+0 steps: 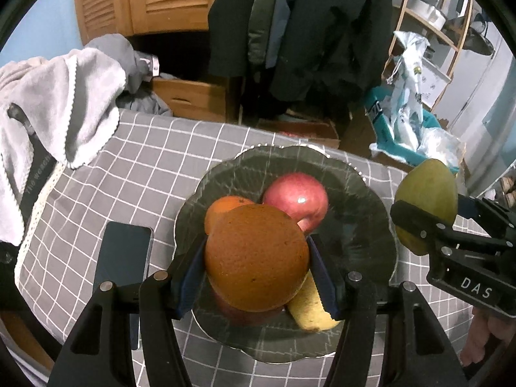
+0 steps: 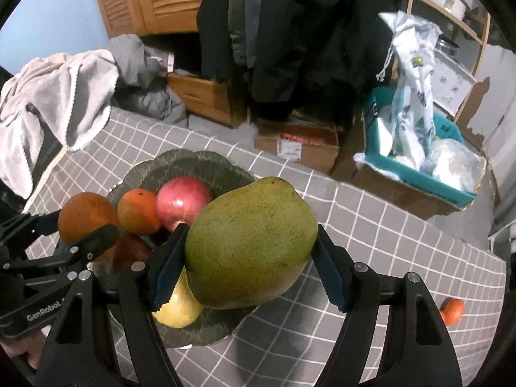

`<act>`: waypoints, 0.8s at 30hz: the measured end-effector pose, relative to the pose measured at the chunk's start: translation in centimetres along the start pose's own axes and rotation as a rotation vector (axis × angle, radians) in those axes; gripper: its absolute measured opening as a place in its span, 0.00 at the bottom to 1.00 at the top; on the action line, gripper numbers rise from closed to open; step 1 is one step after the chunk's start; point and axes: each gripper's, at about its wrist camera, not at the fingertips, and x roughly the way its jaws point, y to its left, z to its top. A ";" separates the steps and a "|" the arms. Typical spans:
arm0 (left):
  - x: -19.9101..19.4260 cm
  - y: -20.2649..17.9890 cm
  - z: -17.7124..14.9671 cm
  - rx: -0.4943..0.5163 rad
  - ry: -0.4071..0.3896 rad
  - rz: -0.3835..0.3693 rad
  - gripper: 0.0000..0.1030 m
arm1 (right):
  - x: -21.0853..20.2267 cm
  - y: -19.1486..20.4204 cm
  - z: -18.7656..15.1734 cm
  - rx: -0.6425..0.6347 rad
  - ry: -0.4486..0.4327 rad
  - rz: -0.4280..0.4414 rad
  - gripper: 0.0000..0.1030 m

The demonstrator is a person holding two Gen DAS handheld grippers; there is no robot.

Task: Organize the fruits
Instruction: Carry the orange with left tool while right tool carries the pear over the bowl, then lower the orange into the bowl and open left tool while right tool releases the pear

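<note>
Fruit in both tools — left gripper (image 1: pixel 256 277) clamps an orange (image 1: pixel 256 258) above the plate (image 1: pixel 364 190); right gripper (image 2: pixel 248 274) clamps a mango (image 2: pixel 251 245) at the plate's right rim. I judge: lower each into a bare gap beside the apple (image 1: pixel 296 200), release low — round fruit rolls.

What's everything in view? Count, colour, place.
plate: 1, dark glass, on tablecloth
orange: 1, in left gripper above plate
mango: 1, green, in right gripper beside plate
small orange: 1, on plate
apple: 1, red, on plate
yellow fruit: 1, on plate, partly hidden
tangerine: 1, orange, on cloth, right
phone: 1, dark, left of plate
tablecloth: 1, grey check
towel: 1, grey, far left
left gripper: black, jaws shut on orange
right gripper: black, jaws shut on mango
</note>
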 end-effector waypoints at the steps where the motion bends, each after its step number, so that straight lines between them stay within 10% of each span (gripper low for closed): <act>1: 0.3 0.0 -0.1 0.002 0.009 0.002 0.61 | 0.2 0.0 -0.1 0.000 0.005 0.002 0.72; 24: 0.6 0.7 0.0 -0.016 -0.006 0.016 0.80 | 3.5 -0.8 -0.4 0.041 0.082 0.028 0.72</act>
